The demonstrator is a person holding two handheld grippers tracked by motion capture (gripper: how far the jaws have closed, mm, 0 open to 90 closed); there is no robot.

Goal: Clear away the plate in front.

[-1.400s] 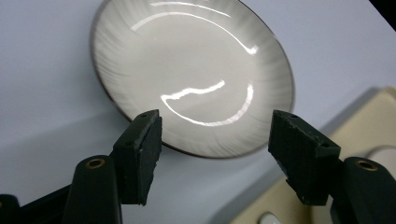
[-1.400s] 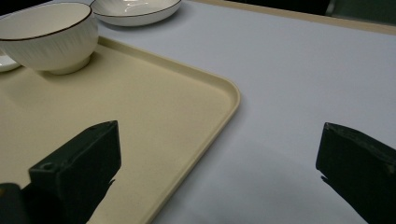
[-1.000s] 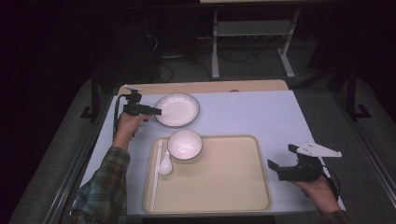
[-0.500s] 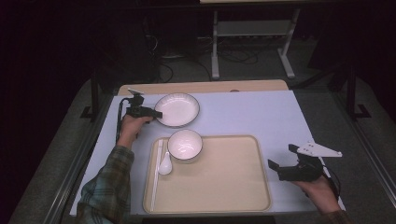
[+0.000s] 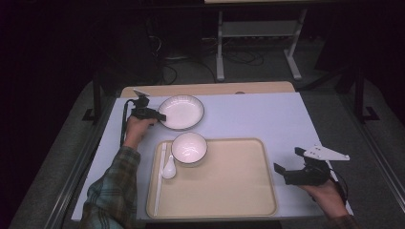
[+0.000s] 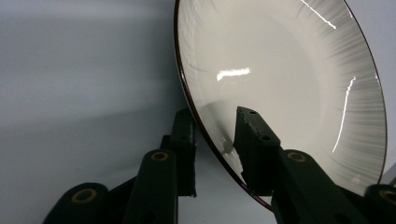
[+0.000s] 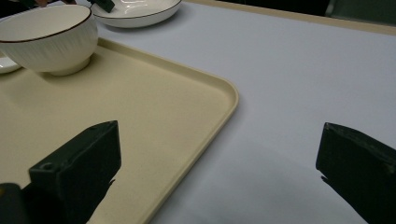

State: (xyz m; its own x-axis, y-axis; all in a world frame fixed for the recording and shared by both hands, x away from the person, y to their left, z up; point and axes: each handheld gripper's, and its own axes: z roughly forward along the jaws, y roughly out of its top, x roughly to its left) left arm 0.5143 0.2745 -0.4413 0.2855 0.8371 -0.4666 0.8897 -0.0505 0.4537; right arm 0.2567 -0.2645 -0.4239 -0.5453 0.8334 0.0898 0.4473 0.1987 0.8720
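Left gripper [image 5: 160,117] closing on plate rim; right gripper [image 5: 286,174] idling open.

The jaws have just been closing and are now straddling the plate [image 5: 181,112] edge at upper left of the high view, one inside, one beneath, though firm contact is unclear. Plate is glossy white, ribbed, dark-rimmed, likely slippery, so an edge grip suits. Matching bowl [image 5: 189,148] and spoon [image 5: 168,167] are sitting on the smooth beige tray [image 5: 229,191].

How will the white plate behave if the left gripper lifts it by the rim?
The plate looks glazed and shiny, so probably slippery between the left gripper jaws. Held at one edge, it may tilt. It seems ceramic, likely breakable.
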